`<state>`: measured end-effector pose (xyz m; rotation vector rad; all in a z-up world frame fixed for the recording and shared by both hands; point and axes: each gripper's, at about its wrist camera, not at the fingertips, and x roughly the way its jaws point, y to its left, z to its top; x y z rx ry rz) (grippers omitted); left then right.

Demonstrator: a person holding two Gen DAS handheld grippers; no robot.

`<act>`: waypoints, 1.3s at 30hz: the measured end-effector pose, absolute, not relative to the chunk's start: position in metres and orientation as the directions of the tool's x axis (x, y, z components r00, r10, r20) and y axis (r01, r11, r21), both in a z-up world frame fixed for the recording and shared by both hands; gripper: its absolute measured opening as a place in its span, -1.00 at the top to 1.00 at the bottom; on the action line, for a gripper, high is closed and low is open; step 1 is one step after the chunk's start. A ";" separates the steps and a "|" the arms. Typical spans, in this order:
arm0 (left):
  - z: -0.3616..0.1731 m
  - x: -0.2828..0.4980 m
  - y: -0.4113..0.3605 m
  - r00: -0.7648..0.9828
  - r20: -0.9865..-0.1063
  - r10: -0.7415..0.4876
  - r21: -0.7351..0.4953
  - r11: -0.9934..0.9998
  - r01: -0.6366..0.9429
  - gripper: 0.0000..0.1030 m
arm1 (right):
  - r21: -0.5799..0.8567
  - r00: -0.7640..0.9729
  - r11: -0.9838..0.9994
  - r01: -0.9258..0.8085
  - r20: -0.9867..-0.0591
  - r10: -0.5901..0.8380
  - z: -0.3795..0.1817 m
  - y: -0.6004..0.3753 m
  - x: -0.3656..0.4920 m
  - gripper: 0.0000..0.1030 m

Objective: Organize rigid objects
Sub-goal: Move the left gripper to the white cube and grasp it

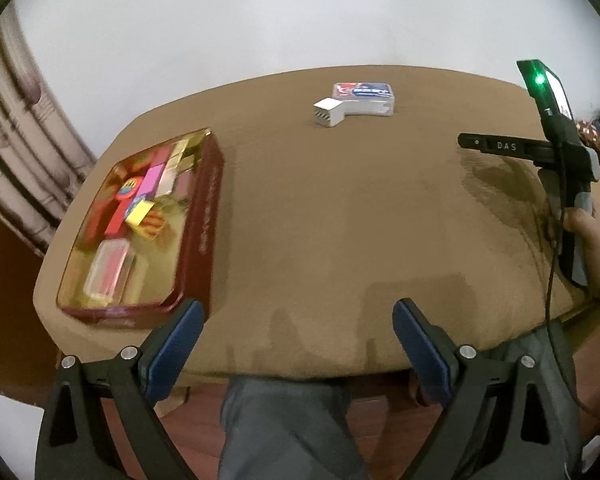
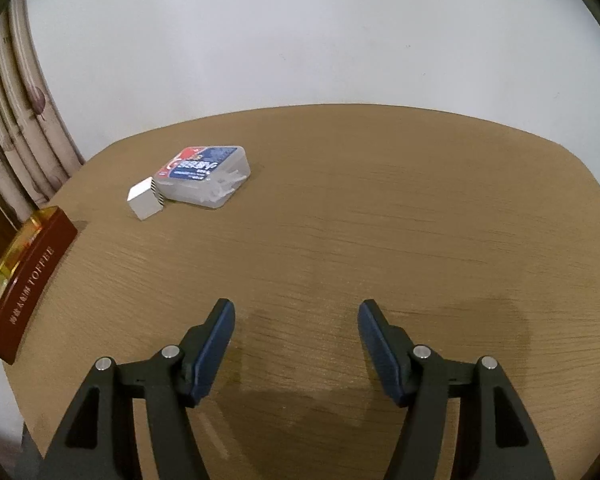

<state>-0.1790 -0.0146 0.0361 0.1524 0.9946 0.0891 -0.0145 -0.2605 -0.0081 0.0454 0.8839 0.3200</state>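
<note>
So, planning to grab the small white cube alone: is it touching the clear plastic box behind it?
Touching, as far as shows. In the right wrist view the white cube sits against the clear plastic box with no table visible between them; the left wrist view agrees.

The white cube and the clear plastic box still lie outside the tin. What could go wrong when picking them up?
1. The white cube touches the clear plastic box; fingers closing on one may push the other away.
2. The red tin already looks crowded, so the box may not lie flat inside.
3. The tin sits near the table edge; a bump could shift it off.
</note>
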 end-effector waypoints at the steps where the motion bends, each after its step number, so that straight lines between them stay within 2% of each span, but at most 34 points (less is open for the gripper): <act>1: 0.036 -0.175 -0.018 0.544 -0.826 0.146 0.176 0.984 0.002 -0.83 | 0.174 0.591 0.951 -0.257 -0.750 0.297 -0.006 -0.258 -0.020 -0.29; 9: 0.027 -0.126 -0.037 0.528 -0.840 0.125 0.186 0.980 0.066 -0.84 | 0.213 0.604 0.940 -0.266 -0.723 0.335 0.001 -0.263 -0.027 -0.29; 17: 0.026 -0.034 -0.032 0.504 -0.861 0.069 0.185 0.965 0.185 -0.83 | 0.242 0.625 0.933 -0.266 -0.694 0.358 0.007 -0.271 -0.035 -0.29; 22: 0.021 0.036 -0.011 0.489 -0.869 0.079 0.156 0.980 0.119 -0.83 | 0.256 0.636 0.930 -0.264 -0.679 0.367 0.009 -0.273 -0.038 -0.30; 28: -0.003 0.088 0.014 0.386 -0.923 0.015 0.009 1.000 -0.016 -0.76 | 0.274 0.644 0.925 -0.263 -0.664 0.379 0.012 -0.276 -0.042 -0.30; 36: -0.019 0.106 -0.003 0.412 -0.908 0.070 0.104 0.993 0.061 -0.76 | 0.276 0.646 0.925 -0.262 -0.662 0.381 0.013 -0.276 -0.044 -0.30; 39: -0.023 0.114 -0.002 0.404 -0.913 0.055 0.094 0.993 0.077 -0.67 | 0.278 0.646 0.924 -0.262 -0.661 0.382 0.013 -0.276 -0.043 -0.30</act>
